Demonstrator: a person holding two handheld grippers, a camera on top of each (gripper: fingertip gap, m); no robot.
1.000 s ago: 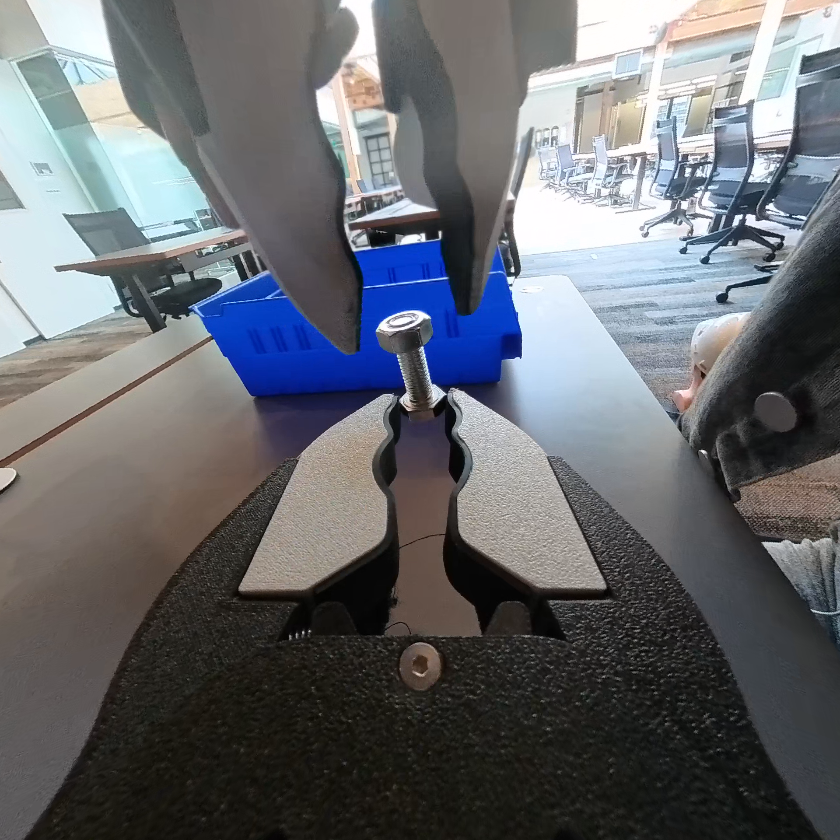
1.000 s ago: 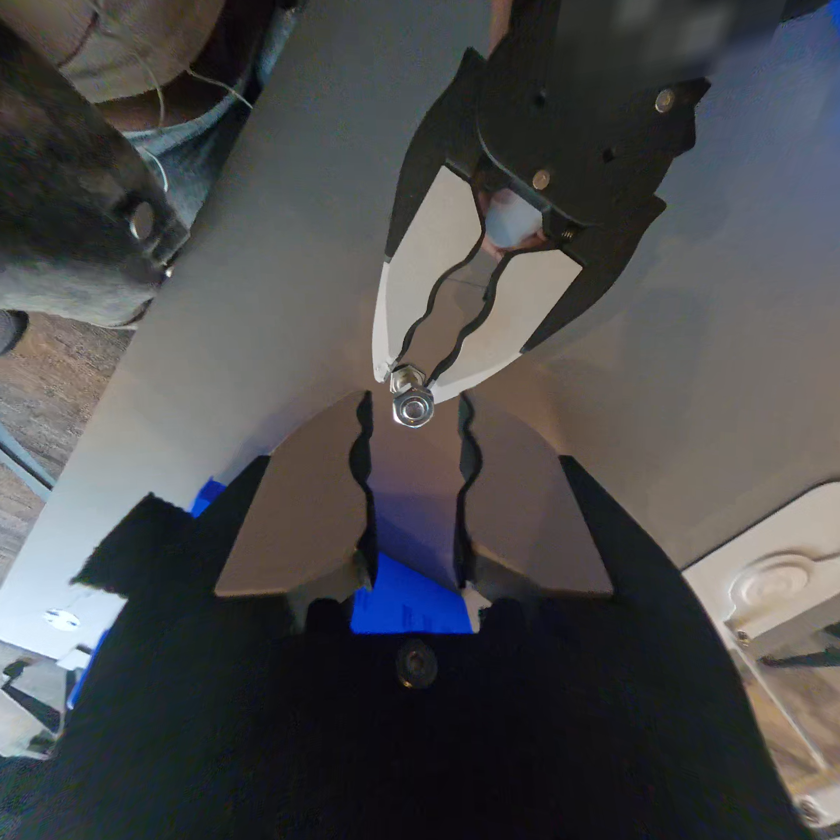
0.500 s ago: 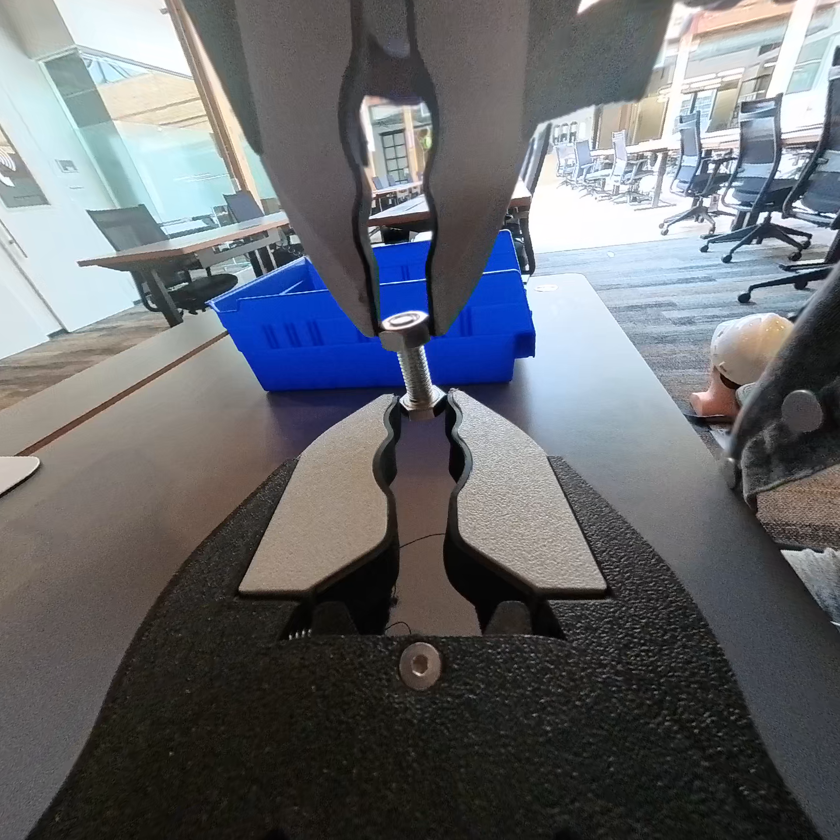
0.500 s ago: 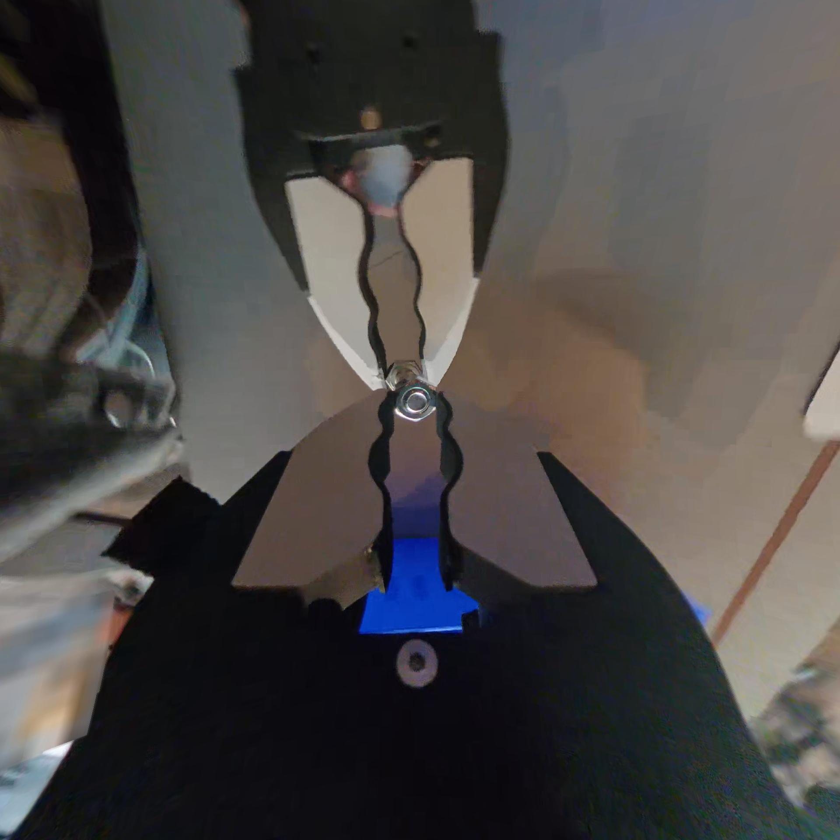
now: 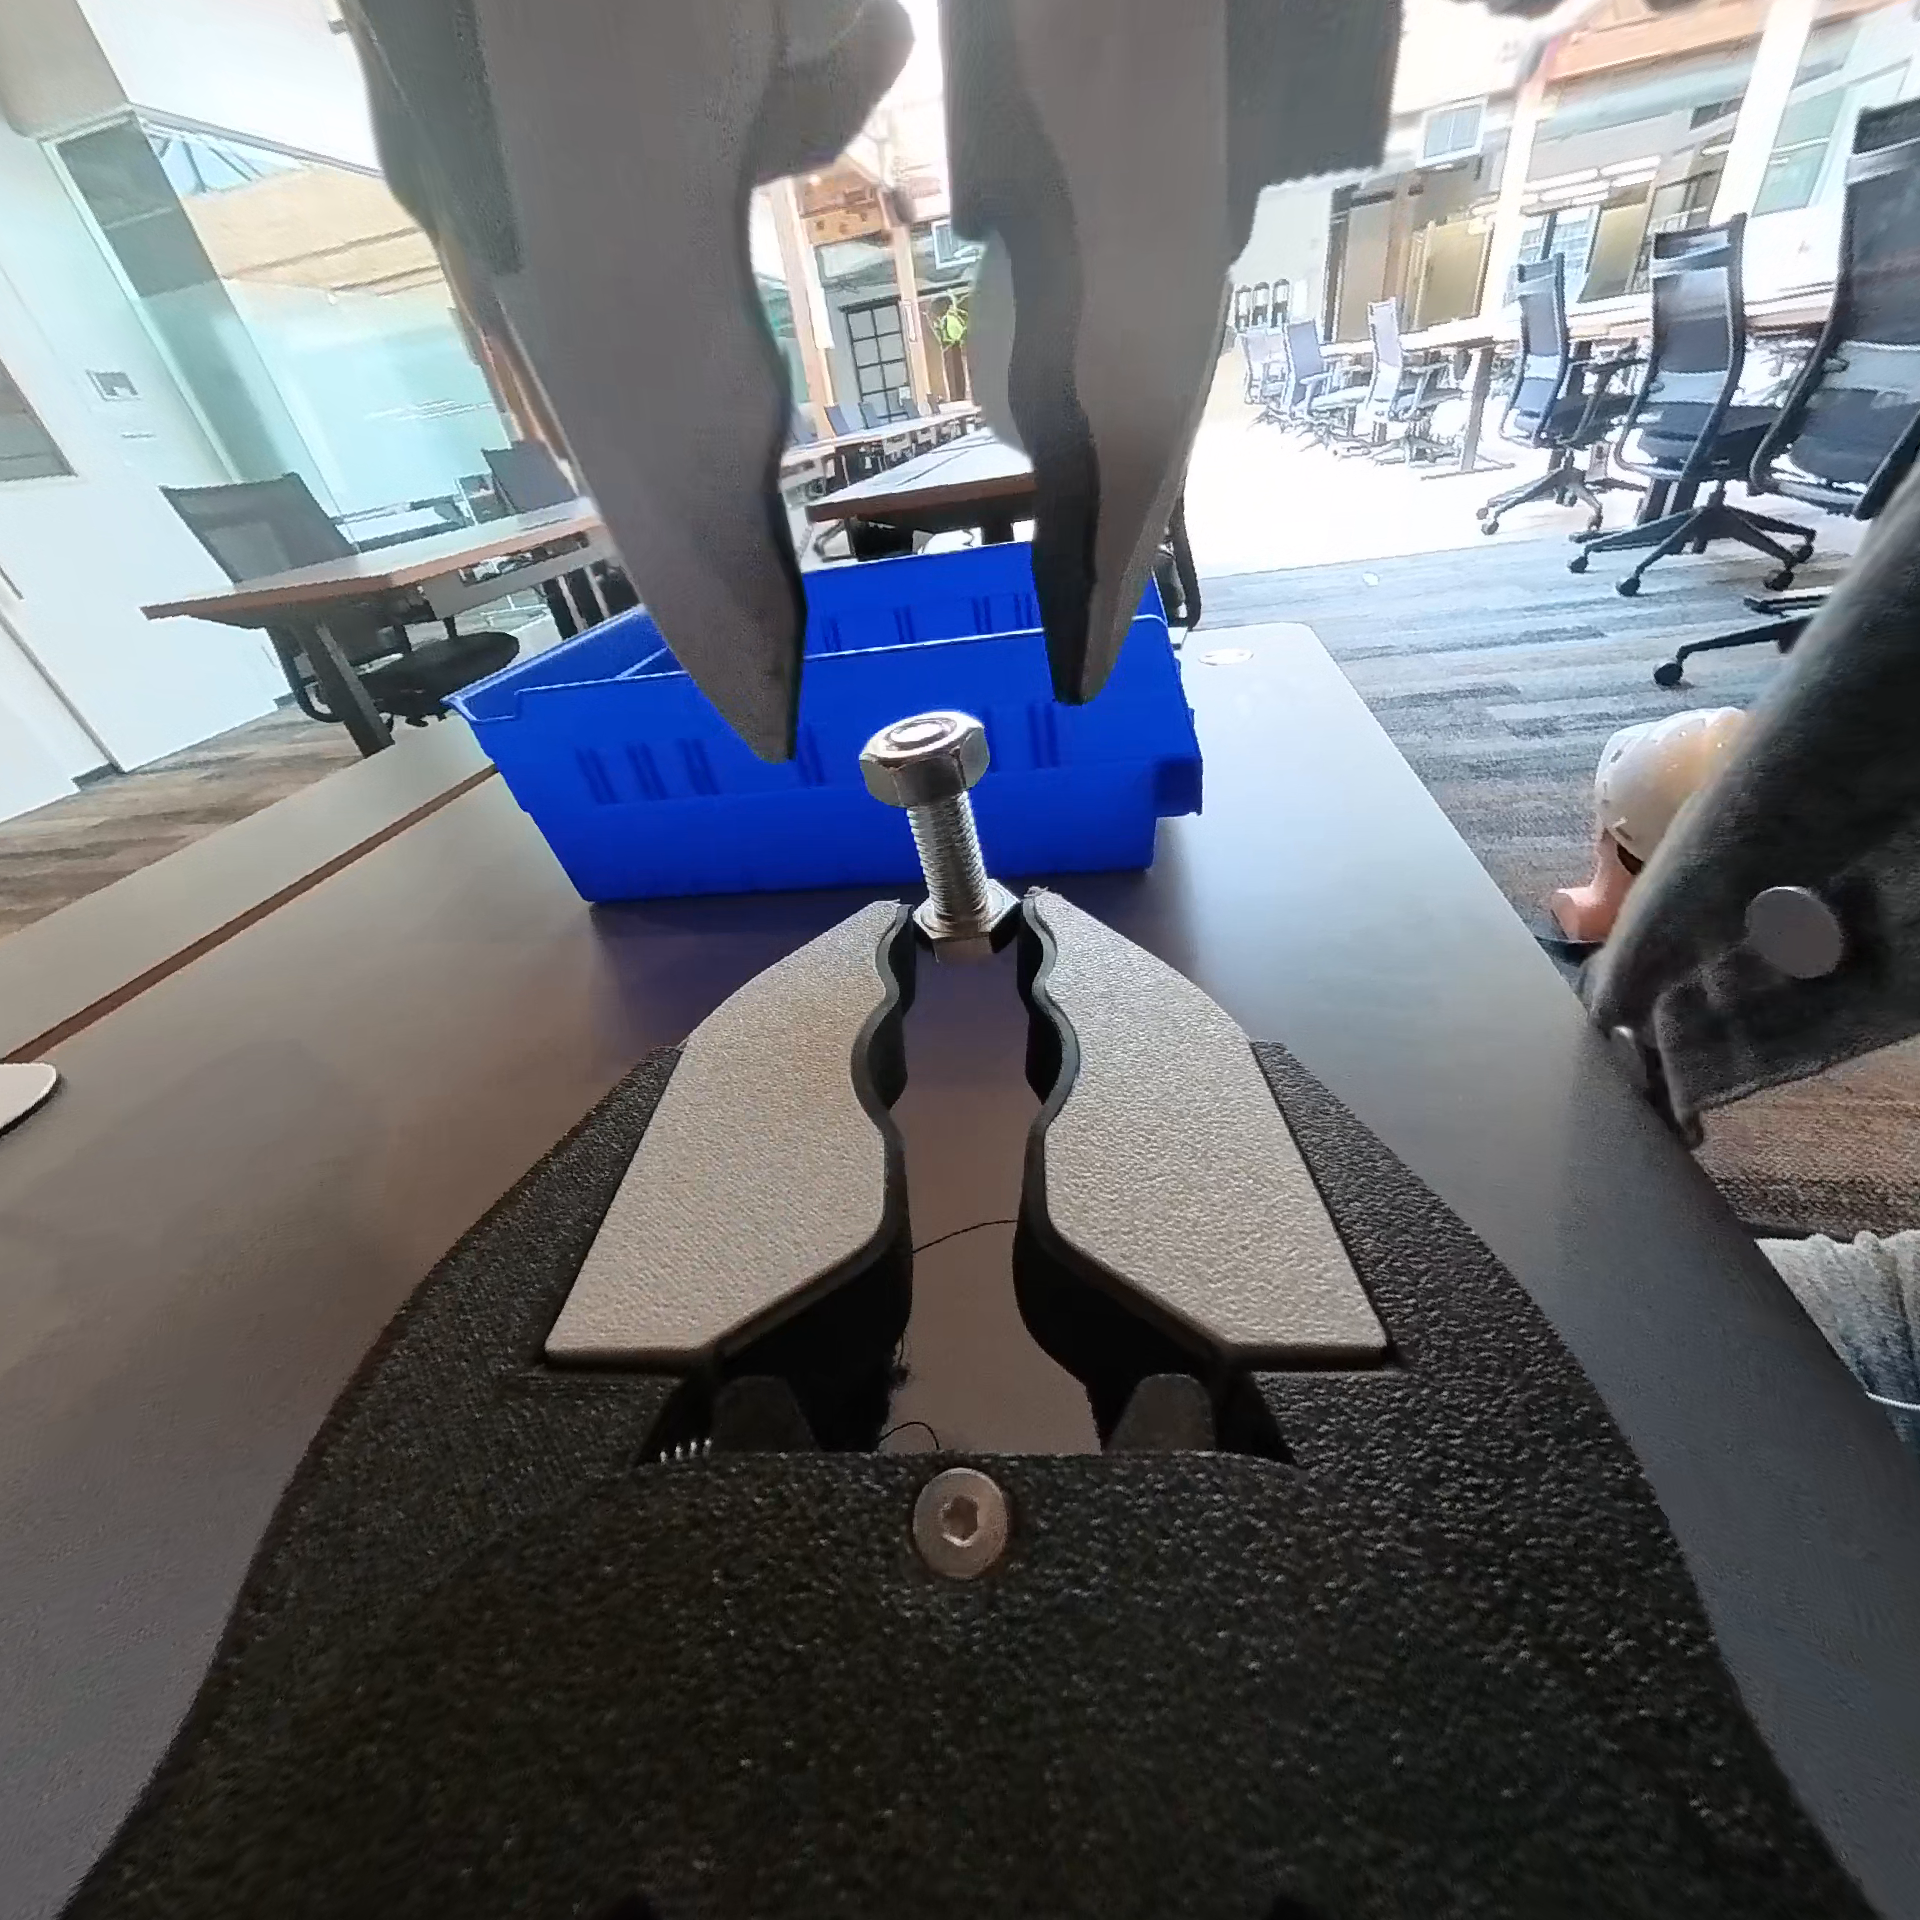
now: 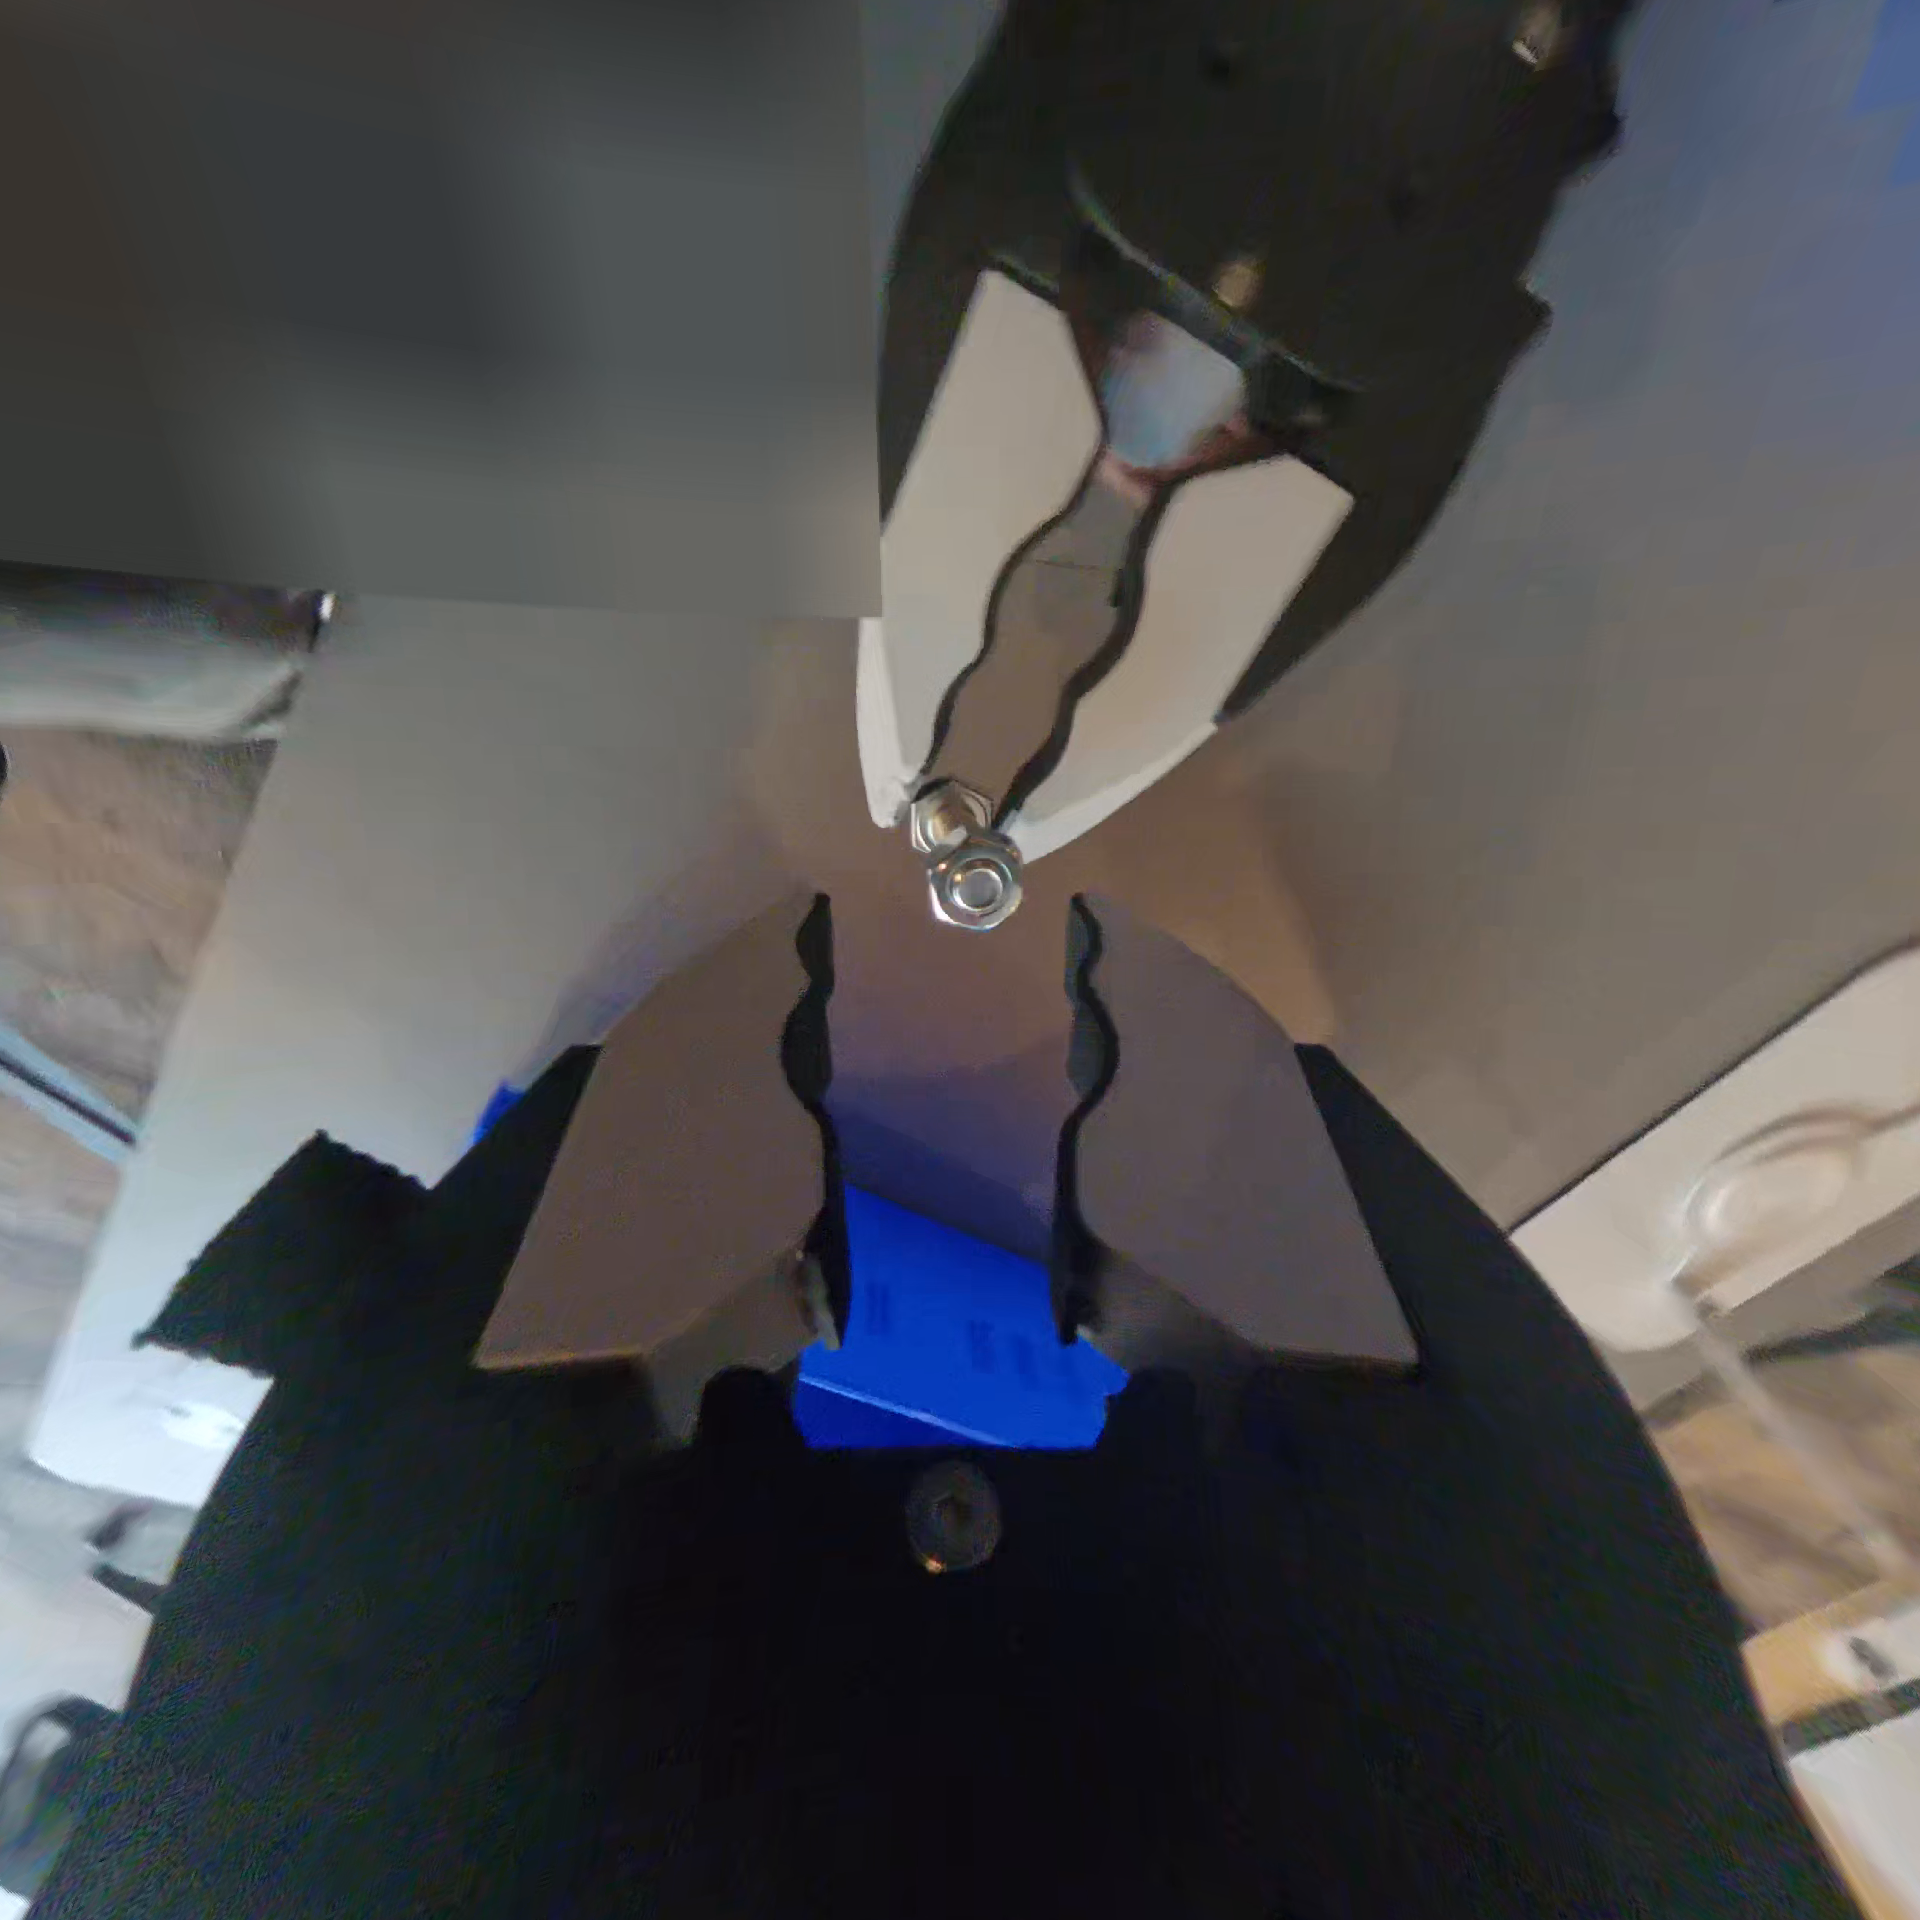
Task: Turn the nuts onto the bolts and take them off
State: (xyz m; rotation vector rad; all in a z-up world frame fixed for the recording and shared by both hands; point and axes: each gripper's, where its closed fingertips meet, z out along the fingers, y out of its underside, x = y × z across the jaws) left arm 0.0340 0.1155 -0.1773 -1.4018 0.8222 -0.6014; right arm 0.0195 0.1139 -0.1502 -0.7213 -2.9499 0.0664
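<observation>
A silver bolt (image 5: 938,823) stands upright with its hex head on top, threaded into a silver nut (image 5: 963,928). My left gripper (image 5: 964,925) is shut on the nut and holds it just above the dark table (image 5: 312,1039). My right gripper (image 5: 928,707) hangs above the bolt head, pointing down, open and empty, one finger on each side of the head without touching it. In the right wrist view the bolt head (image 6: 979,885) shows end-on just ahead of my open right gripper (image 6: 948,914), with the left gripper (image 6: 961,816) beyond it.
A blue plastic bin (image 5: 831,769) stands on the table right behind the bolt. The table edge (image 5: 1558,987) runs along the right, with a person's sleeve (image 5: 1787,935) beside it. Office chairs (image 5: 1714,416) and desks stand farther back. A white object (image 6: 1714,1174) lies at the right. Both grippers' tips are close together, under 4 cm apart.
My right gripper closed around the bolt head half a second ago, and has now opened and lifted slightly off it. The left gripper and the nut stayed still.
</observation>
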